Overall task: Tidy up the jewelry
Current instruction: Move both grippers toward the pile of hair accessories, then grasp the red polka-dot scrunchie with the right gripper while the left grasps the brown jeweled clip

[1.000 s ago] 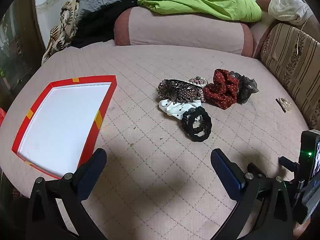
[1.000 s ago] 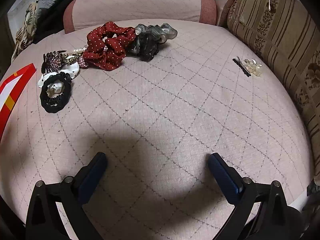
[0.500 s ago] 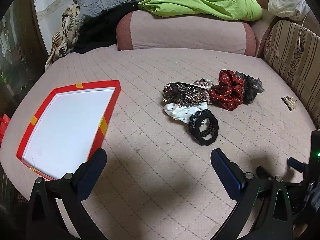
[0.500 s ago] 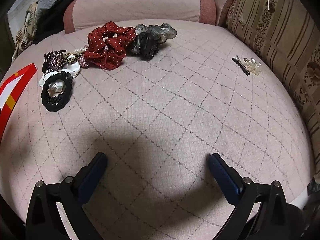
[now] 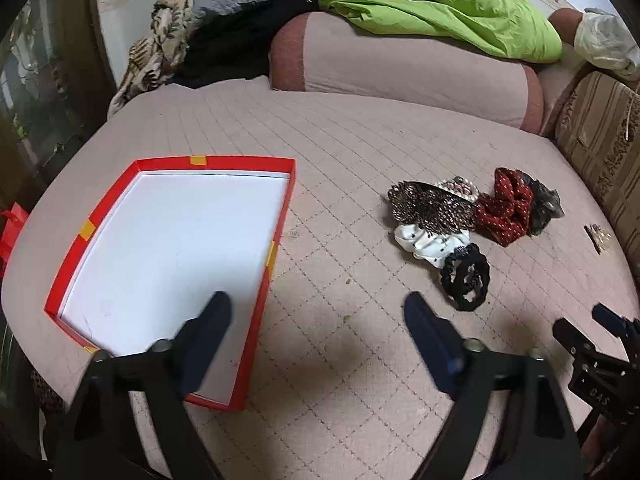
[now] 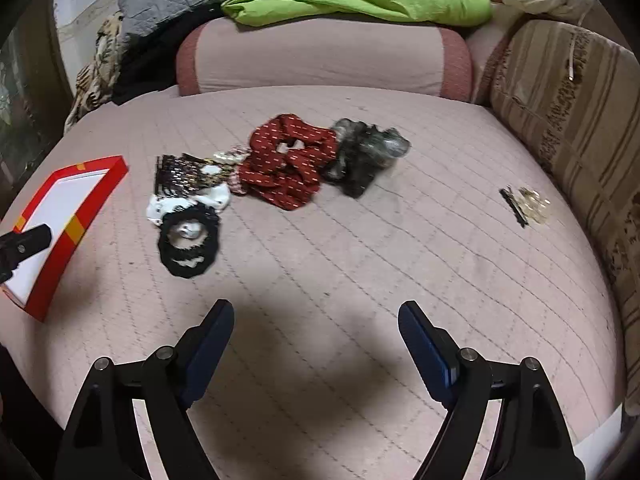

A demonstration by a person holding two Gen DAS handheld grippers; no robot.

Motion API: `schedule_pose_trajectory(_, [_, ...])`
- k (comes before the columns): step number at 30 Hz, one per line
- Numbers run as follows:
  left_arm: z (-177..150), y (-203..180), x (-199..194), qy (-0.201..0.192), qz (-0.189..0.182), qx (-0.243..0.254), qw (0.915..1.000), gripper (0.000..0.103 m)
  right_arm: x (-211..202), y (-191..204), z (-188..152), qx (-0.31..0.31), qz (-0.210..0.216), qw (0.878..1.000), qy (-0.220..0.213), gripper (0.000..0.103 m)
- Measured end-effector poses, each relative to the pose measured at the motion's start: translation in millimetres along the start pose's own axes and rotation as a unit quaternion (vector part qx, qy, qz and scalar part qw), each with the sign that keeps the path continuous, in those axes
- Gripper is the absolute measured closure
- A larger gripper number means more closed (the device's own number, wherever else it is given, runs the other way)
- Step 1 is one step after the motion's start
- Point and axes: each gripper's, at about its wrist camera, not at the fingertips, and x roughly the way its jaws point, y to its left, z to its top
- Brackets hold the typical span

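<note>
Tray [image 5: 280, 208] rim under left jaws, scrunchies [image 5: 464, 276] right, quilt [image 6: 360, 264] bare between.

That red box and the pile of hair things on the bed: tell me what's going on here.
A person holds a gripper in each hand above a quilted pink bed cover. The left gripper and right gripper are both empty, their jaws closing with nothing between them. The red box sits empty on the left. The black scrunchie, red scrunchie, grey scrunchie and brown hair clip lie clustered on the cover, untouched. Small clips lie apart on the right.
</note>
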Motion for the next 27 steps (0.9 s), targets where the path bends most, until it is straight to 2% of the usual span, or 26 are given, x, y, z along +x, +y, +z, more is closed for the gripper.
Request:
schedule_pose_trajectory(4, [1, -5, 3, 0.008, -0.015, 0.004, 0.9999, 0.025, 0, 3, 3, 0.0, 0.018, 1.0, 0.0, 0.018])
schedule_pose_trajectory(8, [3, -10, 5, 0.009, -0.018, 0.011, 0.9997, 0.025, 1, -2, 7, 0.006, 0.026, 1.0, 0.003, 0.026])
schedule_pose_trajectory(12, [9, -12, 7, 0.011, -0.022, 0.008, 0.9997, 0.025, 2, -9, 14, 0.015, 0.033, 0.999, 0.002, 0.026])
schedule_pose_trajectory(21, [40, -14, 19, 0.022, -0.062, -0.013, 0.9978, 0.025, 11, -21, 31, 0.034, 0.049, 0.998, 0.005, 0.026])
schedule_pose_trajectory(27, [58, -21, 42, 0.037, -0.063, -0.012, 0.9973, 0.025, 21, -26, 50, 0.047, 0.06, 0.997, -0.001, 0.026])
